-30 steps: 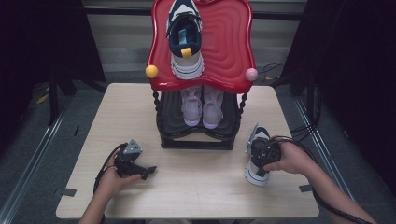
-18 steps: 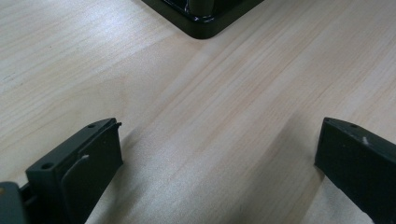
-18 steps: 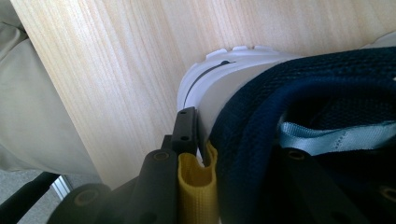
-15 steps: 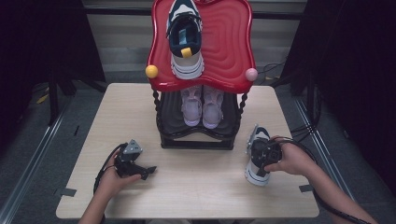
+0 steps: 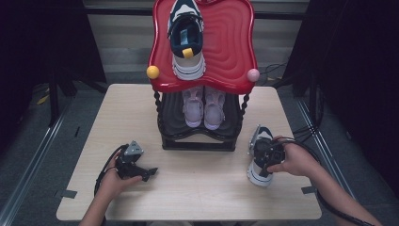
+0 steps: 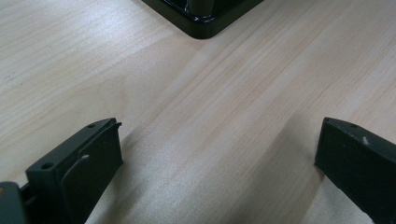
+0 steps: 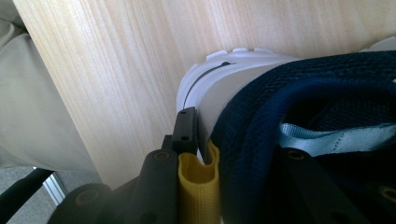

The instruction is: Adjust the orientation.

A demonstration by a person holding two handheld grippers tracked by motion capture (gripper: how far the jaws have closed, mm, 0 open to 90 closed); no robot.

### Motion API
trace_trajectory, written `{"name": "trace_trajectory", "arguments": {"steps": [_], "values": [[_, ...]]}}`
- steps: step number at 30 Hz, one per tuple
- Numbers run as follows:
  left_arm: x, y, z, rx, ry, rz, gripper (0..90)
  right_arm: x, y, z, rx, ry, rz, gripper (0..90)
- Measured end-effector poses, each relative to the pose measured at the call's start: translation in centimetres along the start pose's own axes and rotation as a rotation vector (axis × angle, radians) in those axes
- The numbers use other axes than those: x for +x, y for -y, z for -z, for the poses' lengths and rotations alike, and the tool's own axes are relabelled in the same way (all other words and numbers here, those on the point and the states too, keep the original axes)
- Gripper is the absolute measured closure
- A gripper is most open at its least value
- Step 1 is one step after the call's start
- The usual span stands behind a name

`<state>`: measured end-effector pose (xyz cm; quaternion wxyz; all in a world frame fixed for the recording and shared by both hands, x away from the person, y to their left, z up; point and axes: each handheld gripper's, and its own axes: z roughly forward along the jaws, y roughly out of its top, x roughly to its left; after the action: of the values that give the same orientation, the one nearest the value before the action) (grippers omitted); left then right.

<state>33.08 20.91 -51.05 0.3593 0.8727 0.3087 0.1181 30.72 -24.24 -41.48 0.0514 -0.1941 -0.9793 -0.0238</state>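
On the surface [image 5: 141,117] near its right edge lies one navy-and-white sneaker [image 5: 260,162], the right gripper [image 5: 266,153] pinching its heel. Its mate [image 5: 187,37] sits atop the red rack [image 5: 226,52]; two pale pink shoes [image 5: 204,106] sit below. No writing is legible; the left gripper [image 5: 141,169] is spread wide.

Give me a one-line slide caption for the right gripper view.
Right tongs clamp the heel collar of a navy-and-white mesh sneaker, beside its yellow pull tab, on the light wooden table.

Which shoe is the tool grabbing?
The navy and white shoe lying on the table, gripped at its heel by the right tool. The other shoes sit on the rack.
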Motion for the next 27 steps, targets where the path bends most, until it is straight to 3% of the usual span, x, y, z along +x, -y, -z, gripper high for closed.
{"name": "trace_trajectory", "arguments": {"steps": [4,7,8,9,27], "values": [[0.0,0.0,0.0,0.000,-0.001,-0.001,0.0,0.0,0.0,0.4,-0.002,0.012,0.015,70.2],[0.0,0.0,0.0,0.000,0.001,0.001,0.0,0.1,0.0,0.7,0.006,0.006,-0.001,70.2],[0.0,0.0,0.0,0.000,0.000,-0.001,0.0,0.4,0.0,0.9,0.026,0.003,-0.038,70.2],[0.0,0.0,0.0,0.000,0.000,-0.001,0.0,0.2,0.0,0.9,0.011,0.006,0.003,70.2],[0.0,0.0,0.0,-0.005,0.000,0.006,0.0,0.4,0.9,4.1,-0.012,-0.003,0.015,70.2]]}}
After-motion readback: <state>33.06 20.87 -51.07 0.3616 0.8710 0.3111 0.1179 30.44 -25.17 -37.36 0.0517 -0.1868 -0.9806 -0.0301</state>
